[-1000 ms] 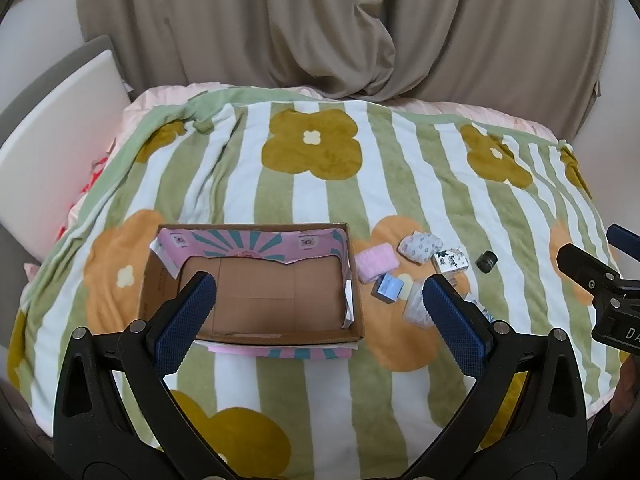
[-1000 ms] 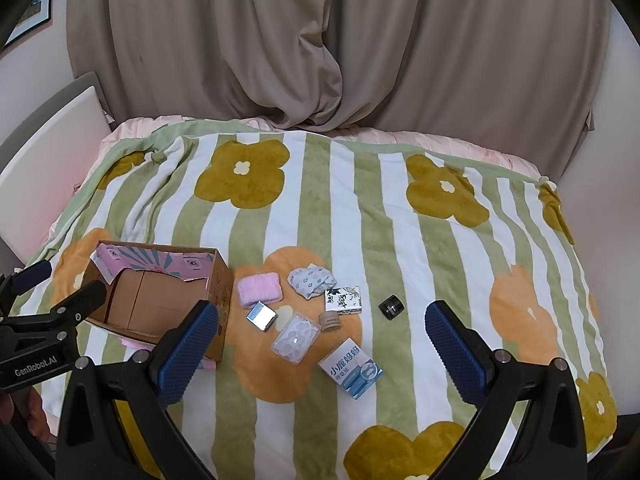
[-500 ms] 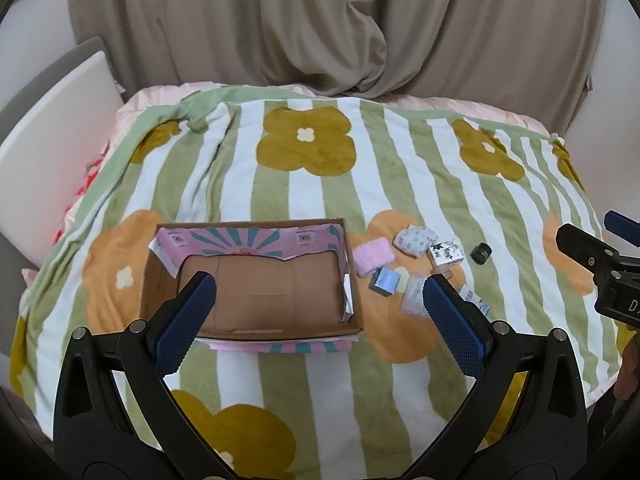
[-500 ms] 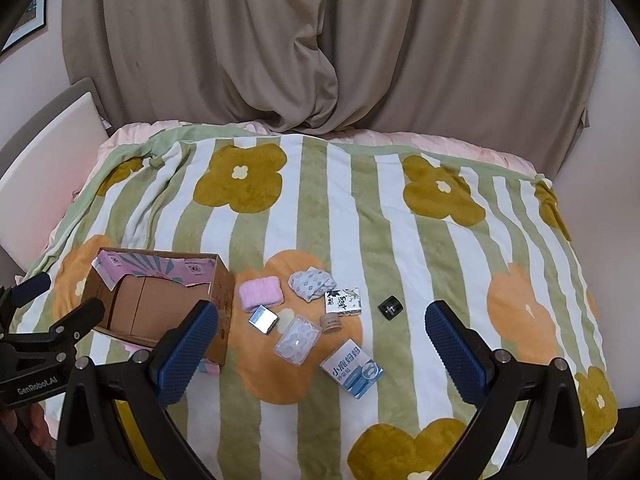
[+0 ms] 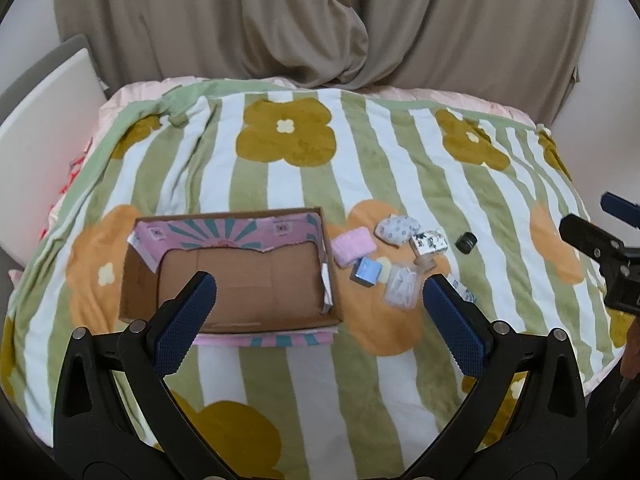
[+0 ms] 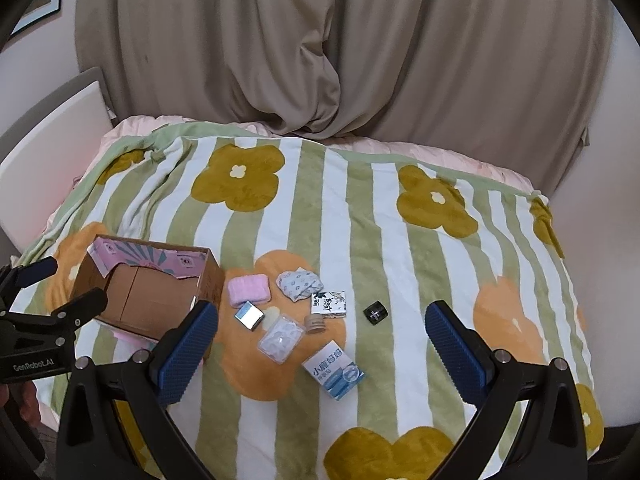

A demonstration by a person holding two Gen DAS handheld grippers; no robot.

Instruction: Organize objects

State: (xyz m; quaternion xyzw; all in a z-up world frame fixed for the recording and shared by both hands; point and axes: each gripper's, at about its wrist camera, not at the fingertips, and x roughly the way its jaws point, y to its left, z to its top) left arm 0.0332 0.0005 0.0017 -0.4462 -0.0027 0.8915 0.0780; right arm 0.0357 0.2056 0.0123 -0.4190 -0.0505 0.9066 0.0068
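An open cardboard box [image 5: 132, 280] with a pink lining lies on the striped flower blanket; it also shows in the right wrist view [image 6: 92, 276]. Right of it lie several small items: a pink towel [image 6: 248, 290], a patterned cloth [image 6: 299, 282], a black-and-white packet [image 6: 329, 304], a small black object [image 6: 376, 313], a mirror-like square [image 6: 249, 316], a clear plastic case [image 6: 280, 338], a small round lid [image 6: 315, 323] and a blue-white carton [image 6: 334, 374]. My left gripper [image 5: 320, 320] and right gripper [image 6: 320, 352] are both open, empty and held above the bed's near edge.
The blanket [image 6: 360, 220] covers a bed with a beige curtain [image 6: 320, 60] behind it. A white panel [image 5: 40, 128] stands at the left. The bed's right edge [image 6: 576, 280] drops off beside a pale wall.
Both grippers have drawn back and risen slightly, so the box and the items look smaller and farther. Nothing on the bed has moved.
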